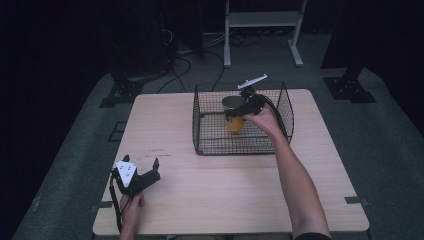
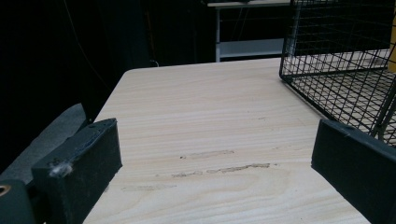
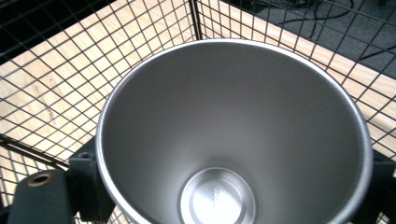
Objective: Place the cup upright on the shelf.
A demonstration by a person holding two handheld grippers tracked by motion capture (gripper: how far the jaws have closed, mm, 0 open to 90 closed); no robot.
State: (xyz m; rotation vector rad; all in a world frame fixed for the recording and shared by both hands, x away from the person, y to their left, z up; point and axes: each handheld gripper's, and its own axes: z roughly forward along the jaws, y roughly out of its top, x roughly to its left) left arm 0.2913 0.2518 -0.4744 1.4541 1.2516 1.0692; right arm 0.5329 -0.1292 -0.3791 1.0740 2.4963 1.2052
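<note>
An orange cup [image 1: 233,122] with a bare steel inside [image 3: 233,140] stands upright within the black wire basket [image 1: 205,145]. My right gripper [image 1: 235,113] reaches into the basket from the right and is shut on the cup near its rim; the right gripper view looks straight down into the cup, with the jaws pressed against its two sides. My left gripper [image 1: 141,164] rests low over the table's front left, open, with nothing between its fingers [image 2: 79,163]. In the left gripper view the basket [image 2: 336,79] stands ahead to the right.
The basket sits on the far middle of the light wooden table [image 1: 200,200]. A white metal rack [image 1: 262,22] and loose cables [image 1: 185,60] lie on the grey floor beyond the table. Dark stand bases [image 1: 350,87] flank the far corners.
</note>
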